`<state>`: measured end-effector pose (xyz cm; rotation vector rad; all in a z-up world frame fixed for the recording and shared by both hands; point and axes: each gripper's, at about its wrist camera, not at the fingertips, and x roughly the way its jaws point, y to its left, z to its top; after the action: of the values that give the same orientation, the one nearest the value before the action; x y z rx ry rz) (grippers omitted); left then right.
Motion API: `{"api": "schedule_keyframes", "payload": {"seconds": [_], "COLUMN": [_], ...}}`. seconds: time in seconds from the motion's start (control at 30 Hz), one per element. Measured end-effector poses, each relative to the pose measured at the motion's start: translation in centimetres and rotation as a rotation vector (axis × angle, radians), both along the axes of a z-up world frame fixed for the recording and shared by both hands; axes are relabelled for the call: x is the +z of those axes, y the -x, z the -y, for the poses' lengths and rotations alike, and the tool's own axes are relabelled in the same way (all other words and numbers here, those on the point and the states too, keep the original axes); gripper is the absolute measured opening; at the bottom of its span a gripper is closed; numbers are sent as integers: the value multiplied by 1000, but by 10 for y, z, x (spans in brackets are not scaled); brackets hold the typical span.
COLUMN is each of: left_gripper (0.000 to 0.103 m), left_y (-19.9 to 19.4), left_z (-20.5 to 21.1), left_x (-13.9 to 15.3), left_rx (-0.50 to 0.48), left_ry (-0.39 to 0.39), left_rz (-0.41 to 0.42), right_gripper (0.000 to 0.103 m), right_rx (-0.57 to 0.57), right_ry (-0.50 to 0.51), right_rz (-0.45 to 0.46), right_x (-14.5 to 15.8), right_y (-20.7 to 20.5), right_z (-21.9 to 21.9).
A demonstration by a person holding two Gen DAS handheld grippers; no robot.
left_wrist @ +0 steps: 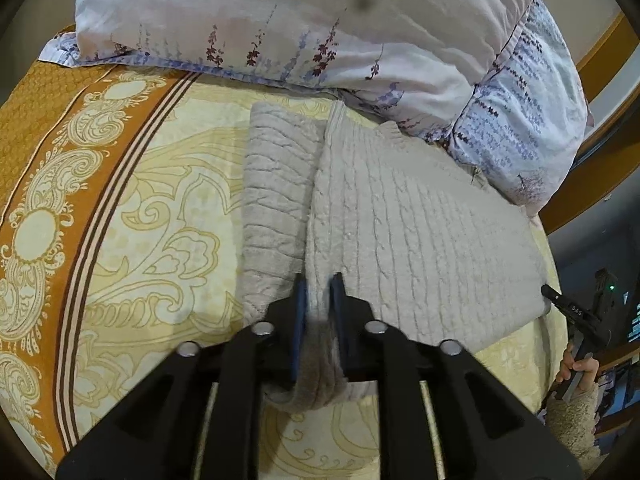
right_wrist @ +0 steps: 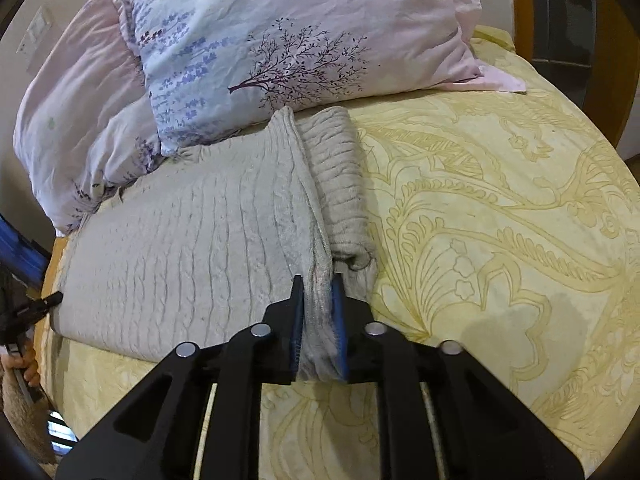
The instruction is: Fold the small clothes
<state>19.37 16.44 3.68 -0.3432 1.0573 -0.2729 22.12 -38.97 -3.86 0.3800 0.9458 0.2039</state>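
Observation:
A beige cable-knit sweater (left_wrist: 420, 232) lies flat on the bed, a sleeve folded along each side. My left gripper (left_wrist: 320, 284) is shut on the sweater's near left corner, and the fabric bunches between its blue pads. My right gripper (right_wrist: 318, 284) is shut on the sweater (right_wrist: 192, 248) at its near right corner, next to the folded sleeve (right_wrist: 340, 184). The right gripper also shows at the right edge of the left wrist view (left_wrist: 560, 300), and the left gripper shows at the left edge of the right wrist view (right_wrist: 40, 304).
The yellow patterned bedsheet (right_wrist: 500, 220) with an orange border (left_wrist: 52, 152) covers the bed. Floral pillows (left_wrist: 304, 28) lie right behind the sweater, and one touches its far edge (right_wrist: 280, 40). A wooden bed frame (left_wrist: 608, 60) stands at the right.

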Motion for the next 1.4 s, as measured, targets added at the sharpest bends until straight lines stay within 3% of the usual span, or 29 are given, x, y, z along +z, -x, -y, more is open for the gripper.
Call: {"api": "schedule_keyframes", "payload": {"seconds": [0.07,0.13,0.27,0.43,0.57,0.7,0.87,0.97,1.1,1.4], "left_gripper": [37,46,56,64,67,67,67,67,69,68], "left_y": [4,7,7,-3,-12,-21,-23,-19,-17,-37], "left_z": [-2,-2,14,46,53,44,41,30,1,-38], "left_x": [10,19,37,37,24,3,1,9,20,-5], "left_rx": [14,23,-9,-73,-68,-31,-19,-15,65,214], "left_ry": [-6,-10,19,5,-12,23,52,111,135,266], "left_rz": [32,66,124,114,74,15,18,29,59,-40], "right_gripper": [42,50,61,61,66,72,78,78,79,79], "right_rx": [-42,-84,12,119,133,121,118,105,110,172], "right_ry": [24,70,18,28,26,68,42,41,72,98], "right_rz": [21,90,151,116,87,-9,1,-5,20,40], "right_x": [9,25,44,41,33,10,6,10,19,25], "right_y": [1,3,-5,-30,-48,-65,-68,-65,-58,-59], "right_z": [3,2,-18,-54,-64,-66,-64,-63,-71,-102]}}
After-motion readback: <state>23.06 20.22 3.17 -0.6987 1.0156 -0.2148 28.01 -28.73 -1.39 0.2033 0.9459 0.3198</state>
